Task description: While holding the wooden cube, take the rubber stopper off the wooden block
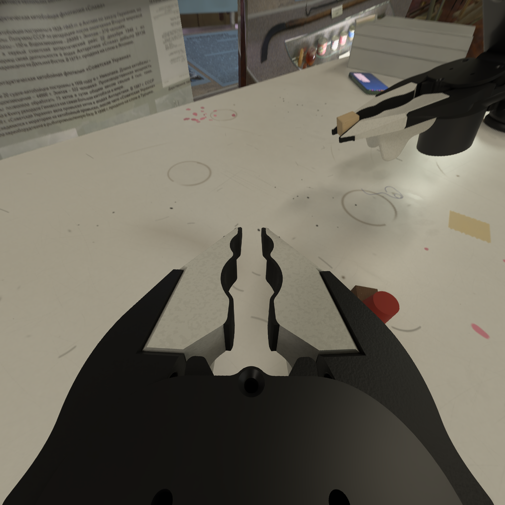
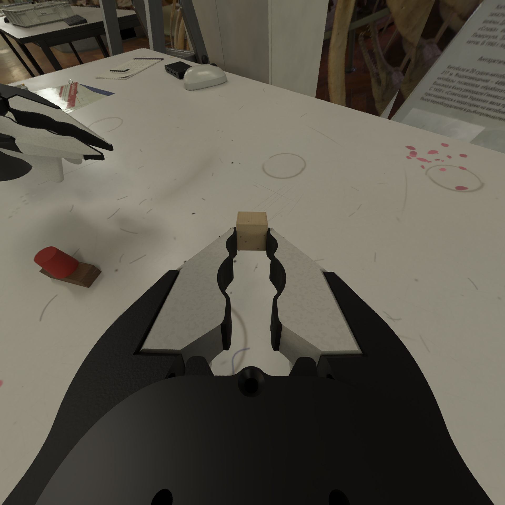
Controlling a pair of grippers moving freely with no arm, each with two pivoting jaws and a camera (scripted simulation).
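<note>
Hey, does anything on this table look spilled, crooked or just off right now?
Yes. The red rubber stopper lies on its side across the wooden block and overhangs one end, so it looks toppled. Pink splatter marks dot the table at its far edge, like a dried spill.

A museum hall; printed display panels (image 1: 76,62), mounted skeleton bones (image 2: 363,54), a wall-hung hooked tool (image 1: 276,38) surround the stained table (image 2: 355,218).
</note>
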